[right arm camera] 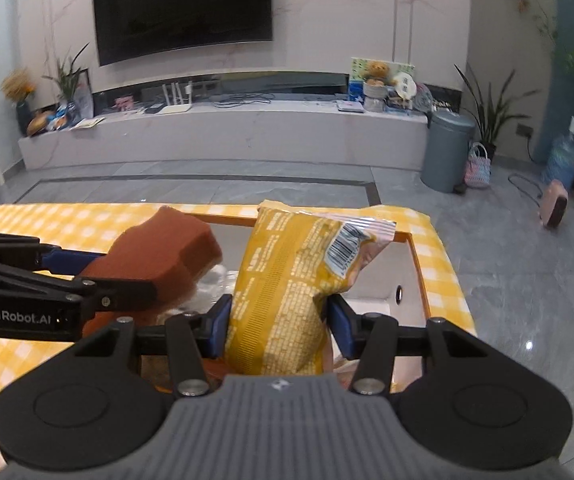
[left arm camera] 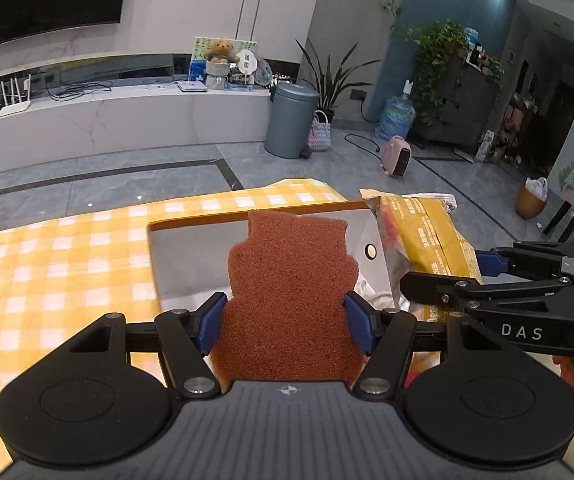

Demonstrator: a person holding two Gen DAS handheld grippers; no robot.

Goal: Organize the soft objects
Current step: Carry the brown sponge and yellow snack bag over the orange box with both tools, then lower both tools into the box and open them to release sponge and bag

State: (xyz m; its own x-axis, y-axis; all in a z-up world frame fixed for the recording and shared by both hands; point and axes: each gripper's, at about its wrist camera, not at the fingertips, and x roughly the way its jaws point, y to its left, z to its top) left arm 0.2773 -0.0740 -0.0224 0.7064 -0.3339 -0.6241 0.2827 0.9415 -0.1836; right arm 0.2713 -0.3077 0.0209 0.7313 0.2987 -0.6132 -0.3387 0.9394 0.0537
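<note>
Left claw [left arm camera: 285,322] clamps brown sponge [left arm camera: 287,300] by lower sides, above white tray [left arm camera: 191,252] near desk [left arm camera: 47,280] far edge. Right claw [right arm camera: 279,326] pinches yellow snack bag [right arm camera: 287,280] mid-body. Both light, squashy; bag crinkly, likely slippery.

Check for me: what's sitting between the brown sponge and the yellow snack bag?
In the right wrist view, crinkled clear plastic wrap lies between the brown sponge and yellow snack bag, inside the white tray.
</note>
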